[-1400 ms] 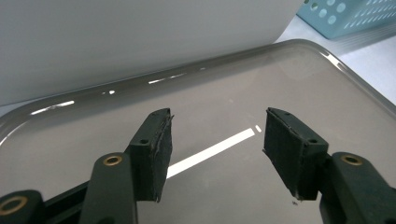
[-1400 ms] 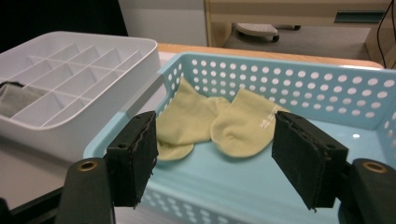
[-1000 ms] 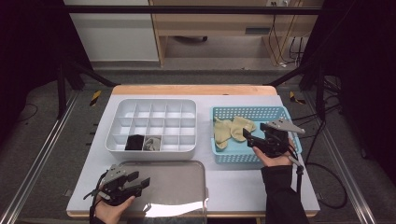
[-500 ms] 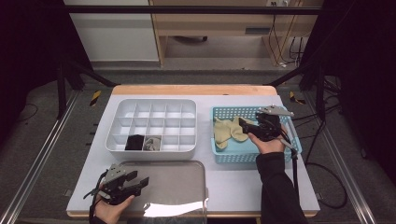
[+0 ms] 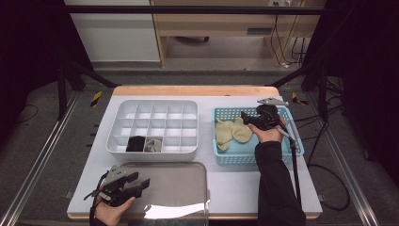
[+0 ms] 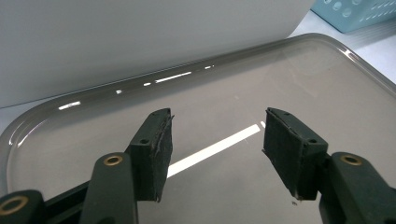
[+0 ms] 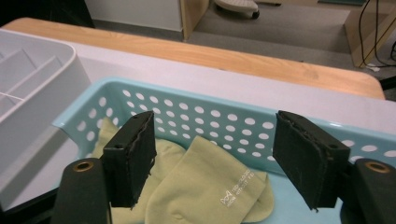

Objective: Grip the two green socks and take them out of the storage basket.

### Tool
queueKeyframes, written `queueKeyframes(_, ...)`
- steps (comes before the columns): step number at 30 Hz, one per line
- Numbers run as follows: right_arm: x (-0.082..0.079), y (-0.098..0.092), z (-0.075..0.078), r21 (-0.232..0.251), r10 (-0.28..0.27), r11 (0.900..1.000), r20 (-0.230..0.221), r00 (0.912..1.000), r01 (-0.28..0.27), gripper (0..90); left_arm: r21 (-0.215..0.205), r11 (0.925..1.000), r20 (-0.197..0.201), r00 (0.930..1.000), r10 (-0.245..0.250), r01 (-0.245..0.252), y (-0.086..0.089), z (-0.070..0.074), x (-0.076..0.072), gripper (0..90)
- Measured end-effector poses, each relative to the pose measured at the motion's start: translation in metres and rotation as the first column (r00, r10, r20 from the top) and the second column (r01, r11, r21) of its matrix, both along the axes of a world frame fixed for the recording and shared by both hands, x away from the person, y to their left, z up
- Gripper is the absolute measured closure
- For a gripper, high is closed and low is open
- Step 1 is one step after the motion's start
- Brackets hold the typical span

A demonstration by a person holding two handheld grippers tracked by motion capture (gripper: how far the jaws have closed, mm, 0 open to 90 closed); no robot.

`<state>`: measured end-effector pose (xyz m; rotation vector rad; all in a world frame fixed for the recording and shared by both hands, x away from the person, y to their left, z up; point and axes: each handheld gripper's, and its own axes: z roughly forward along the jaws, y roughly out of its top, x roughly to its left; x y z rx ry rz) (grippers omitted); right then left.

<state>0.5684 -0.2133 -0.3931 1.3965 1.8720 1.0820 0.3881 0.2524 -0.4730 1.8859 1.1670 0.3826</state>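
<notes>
Pale yellow-green socks (image 5: pixel 231 132) (image 7: pixel 205 186) lie in the left half of a light blue perforated basket (image 5: pixel 287 149) (image 7: pixel 196 109). My right gripper (image 5: pixel 248 118) (image 7: pixel 215 158) hovers over the basket's middle, jaws open and empty, pointing toward the socks. A white compartment organizer (image 5: pixel 155 126) (image 7: pixel 28 88) stands left of the basket; two of its front cells hold a dark rolled item (image 5: pixel 136 143) and a grey one (image 5: pixel 153 144). At the table's front left, my left gripper (image 5: pixel 136 184) (image 6: pixel 215 144) rests open and empty over a shiny grey tray (image 5: pixel 183 188) (image 6: pixel 299 84).
The white tabletop (image 5: pixel 235 183) has a wooden strip along its far edge (image 5: pixel 193 90). The organizer's white wall (image 6: pixel 140 37) rises right behind the tray. A cable (image 5: pixel 295 165) trails from the right gripper across the basket's right side. Dark floor and frame rails surround the table.
My right hand has moved left and farther into the basket, from its right edge to its middle beside the socks. The left gripper has stayed still.
</notes>
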Motion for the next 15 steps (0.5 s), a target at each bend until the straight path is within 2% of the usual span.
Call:
queueKeyframes(6, 0.011, -0.001, -0.017, 0.005, -0.011, 1.000, -0.048, 0.9988, 0.011, 31.6, -0.007, 1.0000, -0.005, 1.0000, -0.002, 0.002, 0.001, 0.000, 0.000, 41.0)
queueKeyframes(10, 0.015, 0.000, -0.026, -0.013, -0.012, 1.000, -0.054, 0.9985, 0.011, 32.6, -0.007, 1.0000, -0.005, 1.0000, -0.002, 0.002, 0.001, -0.001, 0.001, 41.0)
queueKeyframes(15, 0.019, -0.002, -0.038, -0.011, -0.025, 1.000, -0.072, 0.9971, 0.024, 32.8, -0.003, 1.0000, -0.004, 1.0000, -0.001, 0.001, 0.001, -0.001, 0.000, 41.0)
